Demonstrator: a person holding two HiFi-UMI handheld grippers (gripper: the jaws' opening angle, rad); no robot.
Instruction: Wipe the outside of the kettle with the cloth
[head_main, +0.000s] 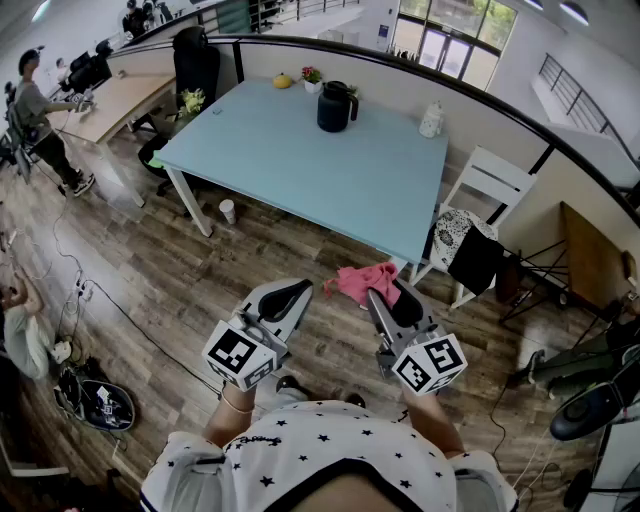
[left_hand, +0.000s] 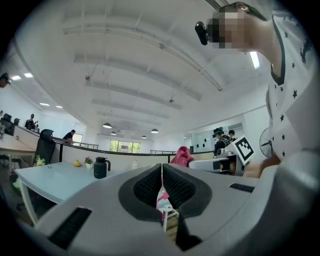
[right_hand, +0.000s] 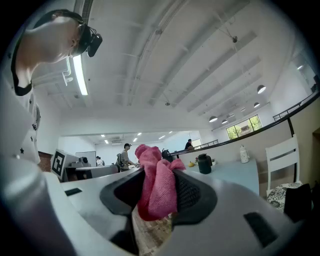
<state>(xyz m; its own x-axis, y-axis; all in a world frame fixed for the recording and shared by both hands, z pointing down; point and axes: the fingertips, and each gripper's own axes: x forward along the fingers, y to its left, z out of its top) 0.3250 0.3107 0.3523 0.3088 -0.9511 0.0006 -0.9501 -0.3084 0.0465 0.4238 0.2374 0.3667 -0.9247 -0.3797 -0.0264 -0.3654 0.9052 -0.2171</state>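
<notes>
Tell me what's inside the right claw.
A pink cloth is pinched in the right claw and bunches out past it. The part of the cloth deep between the jaws is covered.

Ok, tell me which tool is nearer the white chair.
Right. The right tool, shut on the pink cloth, is over the floor short of the white chair; the left tool sits farther left.

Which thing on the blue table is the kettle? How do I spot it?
Find the big light blue table and follow it to its far edge, by the curved wall. The kettle stands there, between a little flower pot and a white bottle. It is the only dark, tall jug with a handle.
</notes>
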